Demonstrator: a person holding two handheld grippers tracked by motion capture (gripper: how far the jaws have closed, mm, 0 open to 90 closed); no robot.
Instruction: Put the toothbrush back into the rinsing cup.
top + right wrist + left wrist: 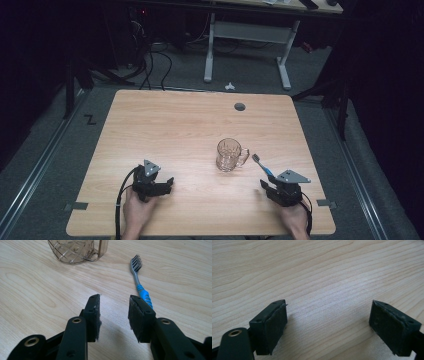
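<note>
toothbrush (140, 282) lying flat just right of glass mug (230, 155) | light, stiff, slim, likely slippery: best gripped across blue handle | right gripper (113, 312) half open, empty, just short of handle | left gripper (328, 320) wide open, empty

A pale wooden desk (165, 130) has a small round grommet hole (240, 106) near its far edge, right of the middle. Beyond the far edge a white desk frame (247, 37) stands on grey floor, with black cables (155, 62) trailing off the far left corner.
</note>
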